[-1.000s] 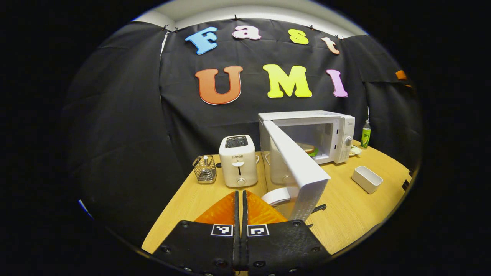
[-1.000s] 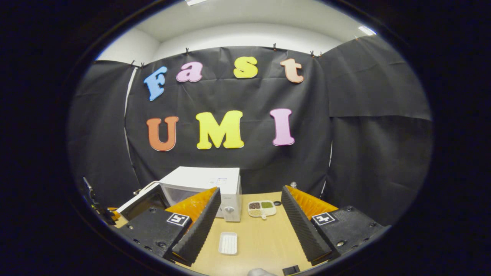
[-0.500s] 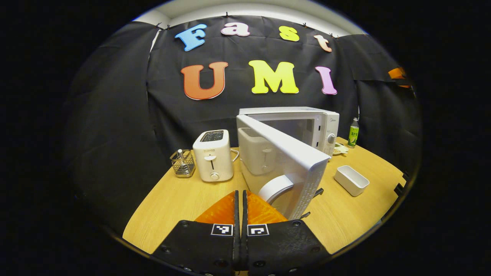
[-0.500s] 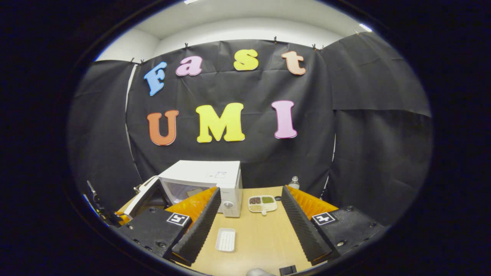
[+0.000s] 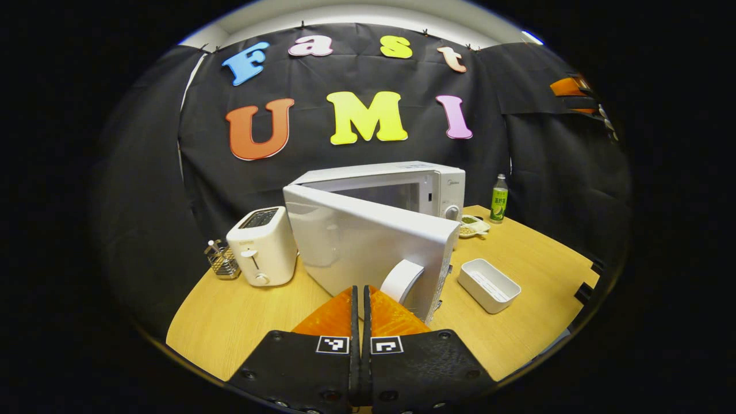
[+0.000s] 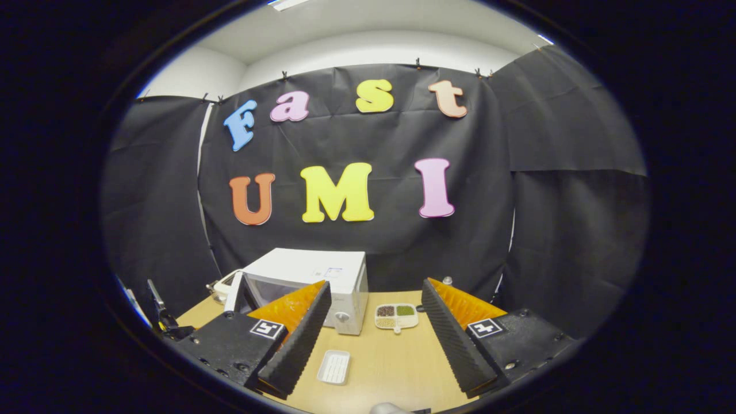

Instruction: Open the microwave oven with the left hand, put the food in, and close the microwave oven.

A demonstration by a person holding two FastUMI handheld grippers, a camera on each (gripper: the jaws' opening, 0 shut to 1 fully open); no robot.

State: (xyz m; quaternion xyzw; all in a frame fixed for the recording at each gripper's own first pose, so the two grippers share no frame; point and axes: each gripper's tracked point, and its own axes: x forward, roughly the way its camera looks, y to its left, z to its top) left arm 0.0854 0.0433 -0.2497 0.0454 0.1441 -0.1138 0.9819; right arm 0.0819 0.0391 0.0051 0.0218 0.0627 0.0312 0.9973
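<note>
The white microwave [image 5: 402, 184] stands at the back of the wooden table [image 5: 241, 322]. Its door [image 5: 356, 241] hangs partly open, outer face toward me, with the curved white handle [image 5: 402, 279] near its free edge. My left gripper [image 5: 361, 290] is shut with nothing between its fingers, and its tips sit at the door's lower face just left of the handle. The door hides the oven's inside. In the right gripper view the microwave [image 6: 313, 270] and its door [image 6: 234, 290] lie behind my right gripper [image 6: 375, 284], which is open, empty and held above the table.
A white toaster [image 5: 261, 247] and a wire basket [image 5: 221, 261] stand left of the microwave. A white rectangular tray [image 5: 489, 284], a divided dish [image 5: 472, 225] and a green bottle [image 5: 498, 198] are on the right. The tray [image 6: 334, 367] and the dish [image 6: 397, 315] lie ahead of the right gripper.
The microwave door has swung a good way toward shut, with the left gripper moving along at its handle. The food seen inside earlier is now hidden. The right gripper has barely moved.
</note>
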